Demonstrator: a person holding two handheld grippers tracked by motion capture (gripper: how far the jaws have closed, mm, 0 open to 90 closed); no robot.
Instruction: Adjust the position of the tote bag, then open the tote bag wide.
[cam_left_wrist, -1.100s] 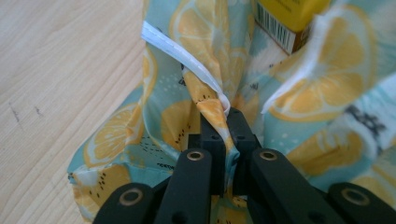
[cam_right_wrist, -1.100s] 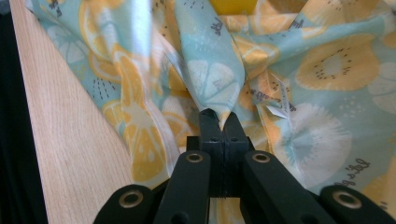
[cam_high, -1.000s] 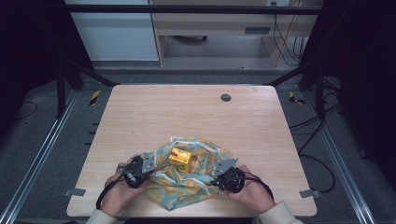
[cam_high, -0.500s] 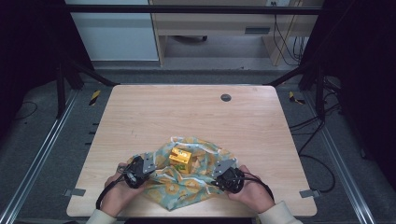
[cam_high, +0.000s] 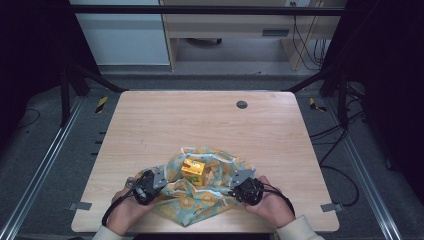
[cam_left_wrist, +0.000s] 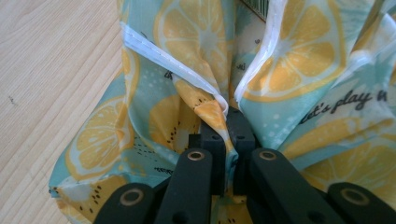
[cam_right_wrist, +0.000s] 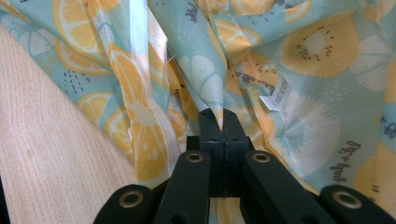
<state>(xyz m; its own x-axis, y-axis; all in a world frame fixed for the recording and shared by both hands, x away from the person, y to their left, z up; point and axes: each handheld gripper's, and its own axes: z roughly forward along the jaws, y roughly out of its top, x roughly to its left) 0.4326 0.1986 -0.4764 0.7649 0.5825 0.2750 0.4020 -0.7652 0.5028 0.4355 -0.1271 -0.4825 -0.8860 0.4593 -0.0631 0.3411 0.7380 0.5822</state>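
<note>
Two handheld grippers pinch opposite sides of a lemon-print cloth near the front edge of a pale wooden table, where a person's forearms enter from below. The cloth, pale teal with yellow citrus slices and white hemmed borders, lies bunched in a loose heap, its long axis running across the table from one hand to the other. A small yellow box stands on the cloth near its middle, between the two grippers and slightly farther from the person than either; neither hand looks clearly nearer to it.

The left gripper sits at the cloth's left side, its jaws pressed together on a gathered fold of fabric. In the left gripper view, the cloth rises away from the black jaws, with a white hem caught right at their tips and bare table off to one side. The right gripper mirrors it on the right side, jaws likewise clamped on a pleat; in the right gripper view the cloth fans out ahead of the tips, a small white label showing among its folds.

Judged from this layout, the coming move turns on the box lying inward of both pinch points: drawing the held edges up and toward each other would fold fabric over it, provided both grips hold evenly.

A small dark grommet sits well apart toward the table's far edge.
</note>
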